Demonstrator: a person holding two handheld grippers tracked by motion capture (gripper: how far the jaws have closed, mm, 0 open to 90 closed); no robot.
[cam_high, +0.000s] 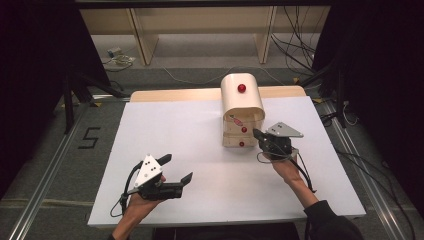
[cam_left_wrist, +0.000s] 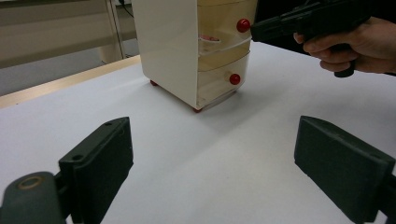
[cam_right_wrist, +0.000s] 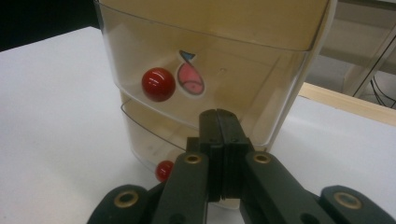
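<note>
The white rectangular surface carries one item. A cream plastic drawer cabinet with a rounded top stands upright at about one o'clock from the surface's centre, close to the far edge. It rests on small red feet, seen in the left gripper view. The translucent middle drawer is pulled out towards the person; it bears a round red knob and a pink sticker on its front. The bottom drawer, with its own red knob, sits pushed in. A further red knob shows on the curved top front.

The right tongs are pressed together with nothing between them. Their tip lies at the right end of the open drawer's front, at four o'clock from its knob; contact cannot be confirmed. The left tongs are spread wide, holding nothing, at seven o'clock from the cabinet and well apart from it, near the surface's near edge.
</note>
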